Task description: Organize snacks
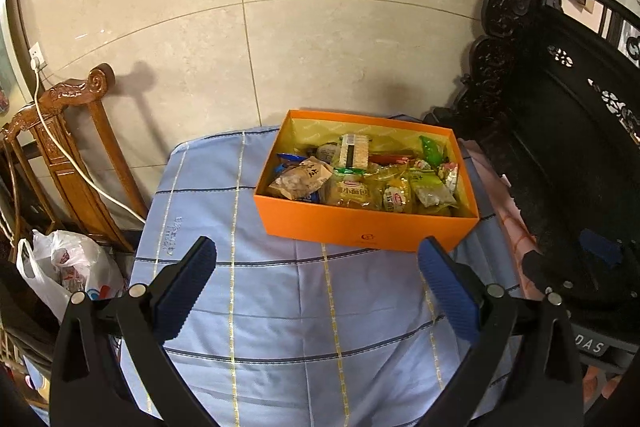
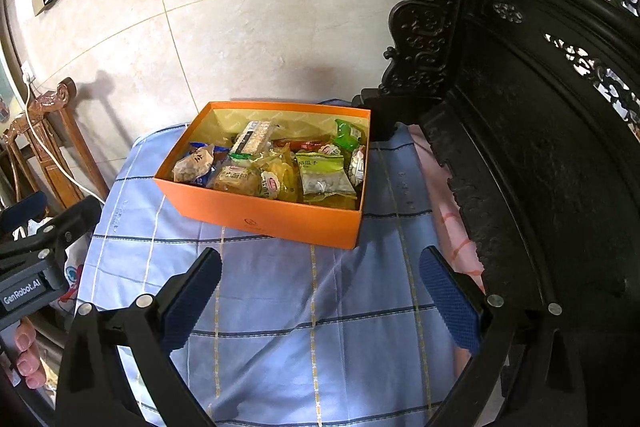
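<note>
The orange box [image 1: 360, 225] sits on the blue checked cloth [image 1: 280, 307], lid off, packed with wrapped snacks [image 1: 352, 187] in green, yellow and tan. Left gripper [image 1: 316, 291] and right gripper [image 2: 320, 301]: jaws wide, empty, short of the box.

the left gripper [image 1: 316, 291] hangs above a blue checked cloth [image 1: 260, 307], its two blue-padded fingers [image 1: 186, 291] spread wide with nothing between them. at about one o'clock from the gripper an orange box [image 1: 360, 227] sits on the cloth, open-topped and packed with wrapped snacks [image 1: 360, 179]: yellow bread packets in front, a green packet [image 1: 432, 149] at the far right corner, a beige wrapper [image 1: 300, 179] on the left. at nine o'clock a white plastic bag [image 1: 64, 263] lies by a carved wooden chair [image 1: 68, 147]. at three o'clock stands dark carved furniture [image 1: 560, 147], with the right gripper [image 1: 592, 267] low in front of it.
</note>
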Motion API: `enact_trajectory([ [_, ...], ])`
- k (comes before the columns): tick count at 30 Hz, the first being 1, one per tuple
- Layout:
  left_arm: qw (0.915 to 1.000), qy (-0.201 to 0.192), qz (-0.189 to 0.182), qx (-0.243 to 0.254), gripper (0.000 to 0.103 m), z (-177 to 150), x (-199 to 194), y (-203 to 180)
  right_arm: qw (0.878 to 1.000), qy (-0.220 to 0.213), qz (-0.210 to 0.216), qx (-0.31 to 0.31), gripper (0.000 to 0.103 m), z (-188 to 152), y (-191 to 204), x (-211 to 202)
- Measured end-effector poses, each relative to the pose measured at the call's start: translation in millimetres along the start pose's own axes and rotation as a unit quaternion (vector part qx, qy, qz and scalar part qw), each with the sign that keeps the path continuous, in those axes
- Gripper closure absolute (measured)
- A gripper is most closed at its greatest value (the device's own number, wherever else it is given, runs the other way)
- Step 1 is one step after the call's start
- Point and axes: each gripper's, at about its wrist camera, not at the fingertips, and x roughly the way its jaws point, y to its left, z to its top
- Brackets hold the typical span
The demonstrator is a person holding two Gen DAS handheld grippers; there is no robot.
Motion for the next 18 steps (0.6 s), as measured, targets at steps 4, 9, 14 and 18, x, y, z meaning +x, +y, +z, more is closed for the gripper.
enact_trajectory([
  [4,1.0000,0.001,-0.002,0.001,0.004,-0.6,0.8,-0.9,1.000,0.003,-0.003,0.003,0.004,-1.7,-2.5,1.2],
  [9,1.0000,0.004,0.004,0.000,0.004,-0.2,3.6,-1.3,1.000,0.001,-0.016,-0.001,0.004,-0.7,-3.0,2.1],
  [14,1.0000,0.007,0.001,0.005,0.004,-1.3,5.2,-2.2,1.000,0.002,-0.012,-0.005,0.004,-0.1,-0.5,1.7],
  [18,1.0000,0.009,-0.002,0.004,0.004,-1.2,6.5,-2.9,1.000,0.003,-0.011,-0.006,0.004,0.0,0.8,2.1],
])
